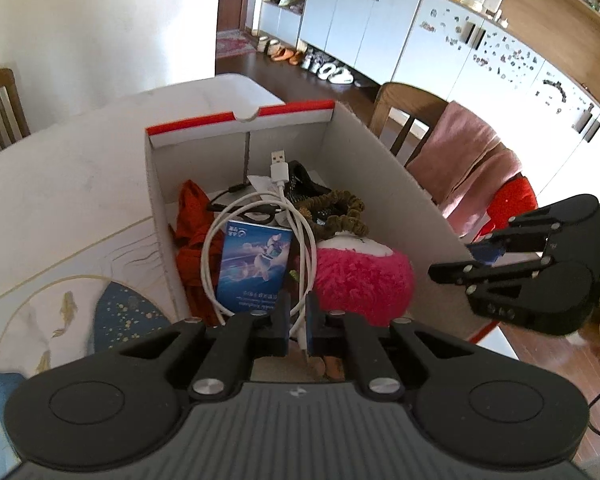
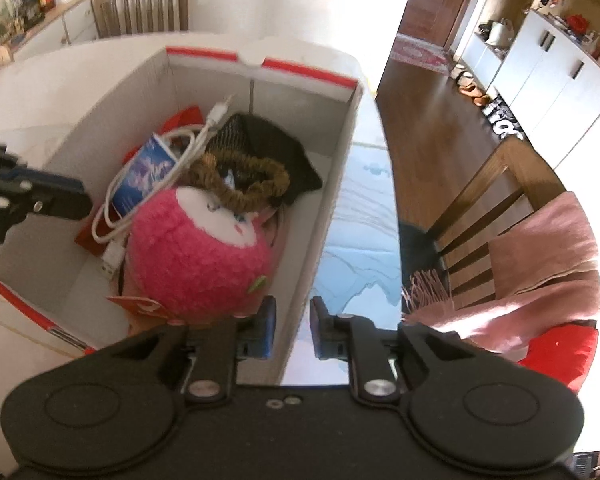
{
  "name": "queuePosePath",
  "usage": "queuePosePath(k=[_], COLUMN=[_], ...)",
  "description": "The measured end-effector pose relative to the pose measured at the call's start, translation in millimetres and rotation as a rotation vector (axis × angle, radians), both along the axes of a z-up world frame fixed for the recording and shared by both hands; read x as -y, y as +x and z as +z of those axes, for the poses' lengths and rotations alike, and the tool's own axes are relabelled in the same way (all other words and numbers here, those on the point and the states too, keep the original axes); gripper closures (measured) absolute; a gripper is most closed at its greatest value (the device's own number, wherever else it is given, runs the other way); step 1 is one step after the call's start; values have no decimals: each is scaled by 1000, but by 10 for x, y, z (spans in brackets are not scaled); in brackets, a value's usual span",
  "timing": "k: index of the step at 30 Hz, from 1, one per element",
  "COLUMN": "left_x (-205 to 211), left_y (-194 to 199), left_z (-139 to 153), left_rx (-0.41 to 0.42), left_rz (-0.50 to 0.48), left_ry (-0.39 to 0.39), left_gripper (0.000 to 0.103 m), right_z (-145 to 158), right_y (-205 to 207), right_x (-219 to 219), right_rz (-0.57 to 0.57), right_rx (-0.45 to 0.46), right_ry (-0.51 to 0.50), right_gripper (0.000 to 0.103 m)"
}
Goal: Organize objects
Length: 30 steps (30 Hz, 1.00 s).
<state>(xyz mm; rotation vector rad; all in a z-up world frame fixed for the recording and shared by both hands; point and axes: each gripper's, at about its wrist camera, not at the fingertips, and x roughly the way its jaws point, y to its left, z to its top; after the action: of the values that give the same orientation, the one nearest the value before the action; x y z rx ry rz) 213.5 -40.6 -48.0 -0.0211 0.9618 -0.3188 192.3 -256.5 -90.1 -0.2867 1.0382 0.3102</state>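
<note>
A cardboard box (image 1: pixel 364 168) with a red rim stands on the table. Inside lie a pink plush ball (image 1: pixel 362 280), a blue booklet (image 1: pixel 252 268), a coiled white USB cable (image 1: pixel 278 172), an orange-red cloth (image 1: pixel 190 220), a brown scrunchie (image 1: pixel 346 208) and a black mesh item (image 2: pixel 260 136). My left gripper (image 1: pixel 298 326) sits over the box's near end, nearly shut on the white cable's loop. My right gripper (image 2: pixel 292 328) is open and straddles the box's right wall (image 2: pixel 328 216); it also shows at the right of the left wrist view (image 1: pixel 480 264).
The box stands on a white table (image 1: pixel 60 184) with a blue and gold fish pattern. Wooden chairs (image 2: pixel 496 200) draped with a pink towel (image 2: pixel 540 268) stand to the right. White cabinets and shoes line the far wall.
</note>
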Motion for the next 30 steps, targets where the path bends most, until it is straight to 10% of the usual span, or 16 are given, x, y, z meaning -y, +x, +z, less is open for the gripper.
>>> queuePosePath(k=[4,12,30], left_x=[-71,-172,-408], left_y=[-129,-389,-791], left_z=[130,381,498], left_rx=[42,150,247], left_rz=[11,19,8], left_ry=[0,8,-6], left_gripper=[92,48,21], right_z=[180,528,775], right_y=[-101,-360,-908], right_x=[65,44,-46], right_rz=[-11,-2,-11], right_rx=[45,148,292], right_ry=[41,135,285], right_gripper=[78,64,19])
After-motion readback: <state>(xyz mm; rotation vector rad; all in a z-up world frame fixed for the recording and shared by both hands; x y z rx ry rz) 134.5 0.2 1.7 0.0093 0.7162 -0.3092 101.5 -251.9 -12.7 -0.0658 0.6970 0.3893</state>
